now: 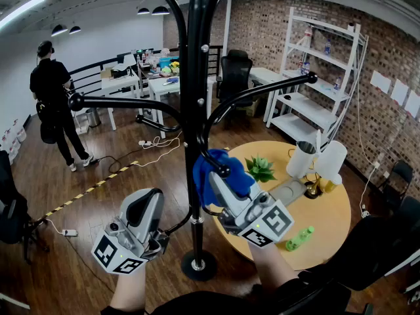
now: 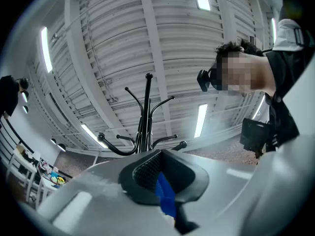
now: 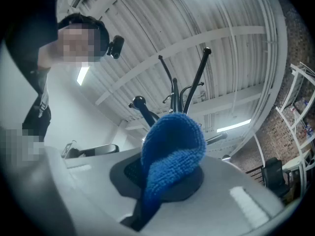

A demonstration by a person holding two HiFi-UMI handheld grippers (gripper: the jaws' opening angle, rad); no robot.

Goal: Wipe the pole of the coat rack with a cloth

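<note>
The black coat rack pole (image 1: 195, 77) rises through the middle of the head view from its round base (image 1: 199, 265). My right gripper (image 1: 213, 176) is shut on a blue cloth (image 1: 226, 166), and the cloth is pressed to the pole's right side at mid height. In the right gripper view the cloth (image 3: 172, 146) bulges out of that gripper (image 3: 162, 181), with the rack's hooks (image 3: 179, 92) behind. My left gripper (image 1: 152, 202) sits lower and left of the pole, jaws together. In the left gripper view, the left gripper (image 2: 162, 176) shows a thin blue sliver in its slit below the rack (image 2: 145, 112).
A round yellow table (image 1: 328, 222) stands right of the base, carrying a green plant (image 1: 261, 169), white jugs (image 1: 302, 157) and a green bottle (image 1: 298, 238). A white shelf (image 1: 321, 77) lines the brick wall. A person in black (image 1: 54, 97) stands back left. Cables lie on the floor.
</note>
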